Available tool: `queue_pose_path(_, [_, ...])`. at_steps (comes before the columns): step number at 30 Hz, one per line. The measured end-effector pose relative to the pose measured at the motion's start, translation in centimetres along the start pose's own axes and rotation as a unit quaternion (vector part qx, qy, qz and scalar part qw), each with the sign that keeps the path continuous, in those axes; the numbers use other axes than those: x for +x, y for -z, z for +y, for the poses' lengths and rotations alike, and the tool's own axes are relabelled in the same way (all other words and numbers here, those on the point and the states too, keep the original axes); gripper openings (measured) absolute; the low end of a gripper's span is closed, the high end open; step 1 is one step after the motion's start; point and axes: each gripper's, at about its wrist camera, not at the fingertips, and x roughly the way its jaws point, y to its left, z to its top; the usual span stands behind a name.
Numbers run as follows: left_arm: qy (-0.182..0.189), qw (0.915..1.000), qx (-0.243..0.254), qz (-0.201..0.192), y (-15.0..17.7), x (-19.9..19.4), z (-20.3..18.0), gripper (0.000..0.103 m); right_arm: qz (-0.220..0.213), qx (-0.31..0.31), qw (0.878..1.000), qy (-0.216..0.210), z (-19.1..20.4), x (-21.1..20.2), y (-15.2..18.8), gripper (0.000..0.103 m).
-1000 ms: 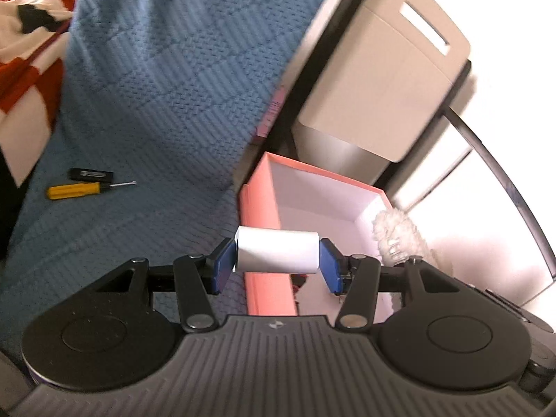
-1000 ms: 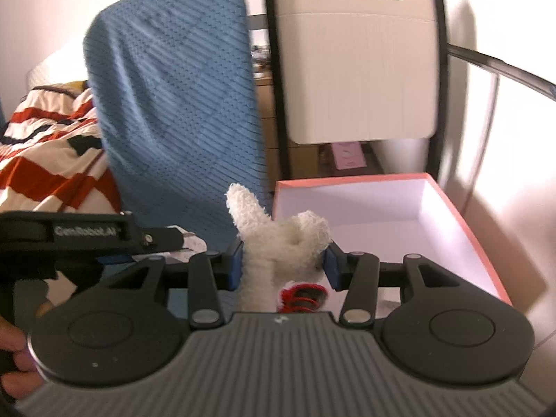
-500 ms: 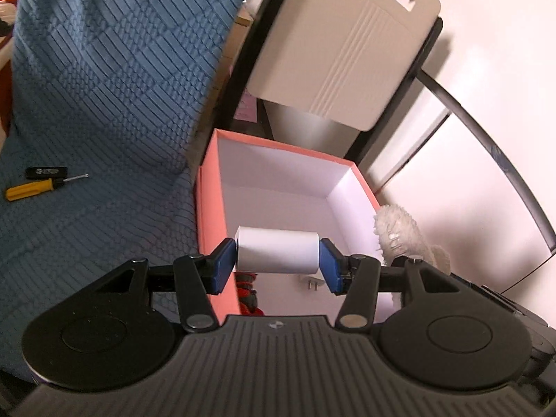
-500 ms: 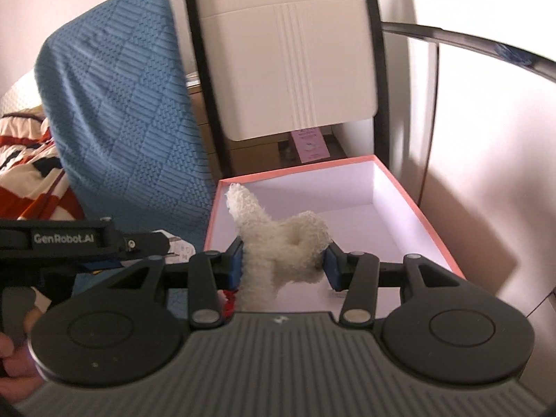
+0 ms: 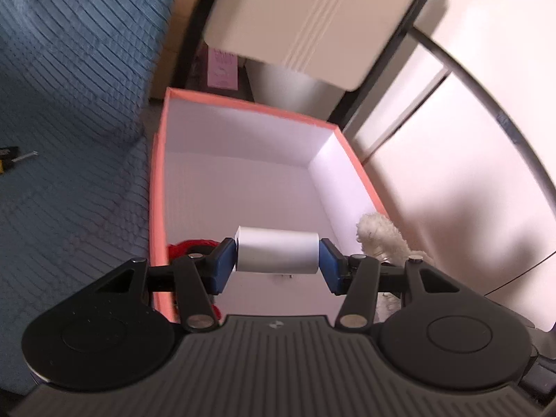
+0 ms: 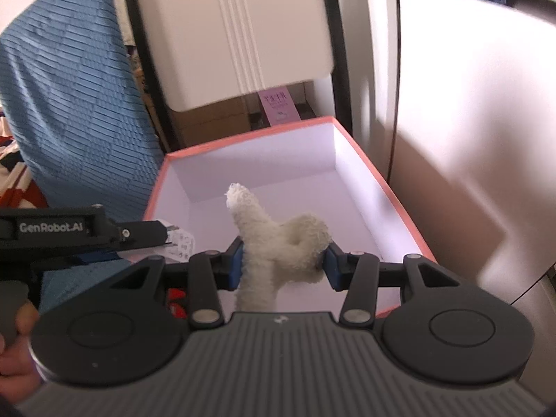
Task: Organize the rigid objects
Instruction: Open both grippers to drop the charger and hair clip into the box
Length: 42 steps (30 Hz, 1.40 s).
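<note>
My left gripper (image 5: 277,264) is shut on a white cylinder (image 5: 277,255), held crosswise over the near end of a pink box (image 5: 158,187) with a white inside. A red object (image 5: 187,246) lies in the box's near left corner, partly hidden by the fingers. My right gripper (image 6: 282,264) is shut on a fluffy white plush toy (image 6: 278,239), above the same pink box (image 6: 392,187). The plush toy (image 5: 380,238) shows at the right box wall in the left wrist view. The left gripper's body (image 6: 87,231) reaches in from the left in the right wrist view.
A blue textured cover (image 5: 69,87) lies left of the box, with a yellow-handled screwdriver (image 5: 14,160) at its far left edge. A white chair back (image 6: 250,34) with a black frame stands behind the box. A white wall (image 6: 469,121) is on the right. A hand (image 6: 14,340) grips the left tool.
Both grippers have moved forward and down over the pink box, which now fills more of each view. Each still holds its object; the screwdriver has slid to the left edge.
</note>
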Motion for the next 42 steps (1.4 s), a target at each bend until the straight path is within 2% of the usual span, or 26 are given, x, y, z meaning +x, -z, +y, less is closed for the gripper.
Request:
queue_pose_path(5, [-0.015, 0.9994, 0.011, 0.029, 0.1, 3.2, -0.5, 0.058, 0.025, 0.016, 1.000, 0.008, -1.7, 2.4, 0.4, 0.049])
queue_pose_path(10, [-0.011, 0.9987, 0.010, 0.048, 0.0, 5.5, -0.8, 0.058, 0.042, 0.024, 0.999, 0.013, -2.6, 4.2, 0.6, 0.049])
queue_pose_path(19, [-0.012, 0.9988, 0.026, 0.040, -0.5, 5.8, -1.5, 0.060, 0.056, 0.025, 0.998, 0.008, -3.2, 5.4, 0.8, 0.051])
queue_pose_path(28, [-0.013, 0.9996, 0.023, 0.010, -0.3, 3.0, -1.4, 0.061, 0.050, 0.024, 0.998, -0.001, -2.4, 4.4, 0.4, 0.051])
queue_pose_path(33, [-0.022, 0.9987, 0.029, -0.034, -0.3, -0.4, -1.2, 0.063, 0.029, 0.017, 0.999, -0.020, -1.0, 2.3, -0.2, 0.051])
queue_pose_path(42, [-0.025, 0.9959, 0.022, -0.084, 0.5, -6.9, 0.1, 0.066, -0.016, -0.012, 0.998, -0.056, 2.3, -1.4, -1.3, 0.051])
